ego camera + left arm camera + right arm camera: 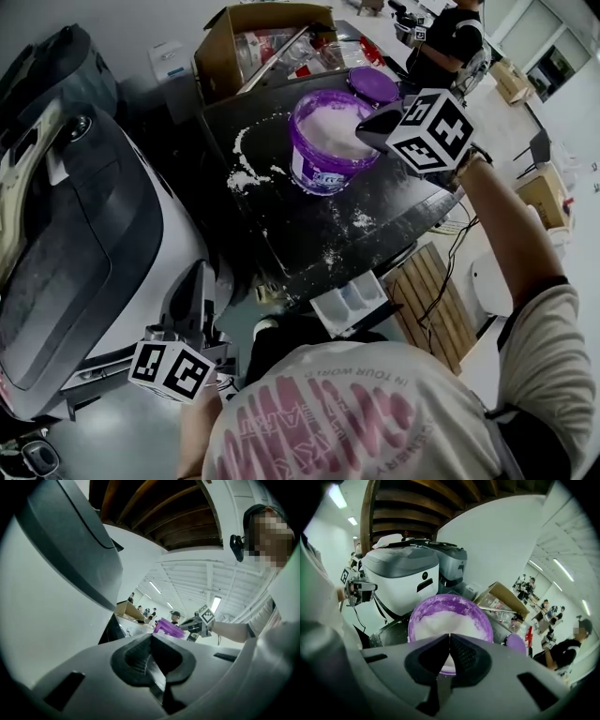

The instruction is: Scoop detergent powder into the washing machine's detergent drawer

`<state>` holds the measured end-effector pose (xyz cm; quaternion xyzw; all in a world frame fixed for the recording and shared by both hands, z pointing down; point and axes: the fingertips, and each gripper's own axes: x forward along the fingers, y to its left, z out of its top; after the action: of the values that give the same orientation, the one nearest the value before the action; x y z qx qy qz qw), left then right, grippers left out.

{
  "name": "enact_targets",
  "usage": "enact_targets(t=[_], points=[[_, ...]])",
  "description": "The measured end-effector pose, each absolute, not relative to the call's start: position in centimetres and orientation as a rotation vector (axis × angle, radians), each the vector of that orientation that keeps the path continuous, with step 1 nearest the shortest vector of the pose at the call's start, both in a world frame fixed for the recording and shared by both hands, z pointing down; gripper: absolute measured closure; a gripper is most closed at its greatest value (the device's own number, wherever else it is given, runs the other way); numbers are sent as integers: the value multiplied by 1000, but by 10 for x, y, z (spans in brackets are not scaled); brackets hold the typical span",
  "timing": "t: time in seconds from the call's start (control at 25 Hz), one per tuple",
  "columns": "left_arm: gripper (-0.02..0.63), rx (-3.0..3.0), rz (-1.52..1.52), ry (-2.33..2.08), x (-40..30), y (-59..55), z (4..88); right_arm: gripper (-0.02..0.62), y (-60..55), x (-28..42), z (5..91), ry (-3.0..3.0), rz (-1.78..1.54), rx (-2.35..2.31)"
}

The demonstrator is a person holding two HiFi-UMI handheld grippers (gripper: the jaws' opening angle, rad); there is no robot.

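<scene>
Far right over the black top (281, 225), right arm stretched out, R gripper (370, 131) tilts down at powder tub (323, 150), jaws together, empty. L gripper (151, 636) near left, level, jaws also together. Drawer (349, 302) at top's near edge. Tub label unreadable.

Head view: right gripper (371, 129) half behind its own marker cube (431, 129), tips too dark to resolve. Detergent drawer (349, 302): near end hidden under the person's shirt (356, 412). Washing machine (84, 216) cut off at the left edge. Purple tub (319, 167) label print too small to read. Right gripper view: tub's near rim hidden behind the jaws; far people (525, 588) too small to make out.
</scene>
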<state>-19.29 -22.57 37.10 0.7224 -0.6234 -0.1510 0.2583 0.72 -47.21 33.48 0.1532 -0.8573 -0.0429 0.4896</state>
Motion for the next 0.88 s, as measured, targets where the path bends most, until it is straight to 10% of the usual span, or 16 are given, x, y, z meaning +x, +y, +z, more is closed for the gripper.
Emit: enact_targets(t=[0.88], points=[[606, 2130, -247, -1534, -183, -248, 381, 592, -462, 12, 329, -2205, 419, 737]])
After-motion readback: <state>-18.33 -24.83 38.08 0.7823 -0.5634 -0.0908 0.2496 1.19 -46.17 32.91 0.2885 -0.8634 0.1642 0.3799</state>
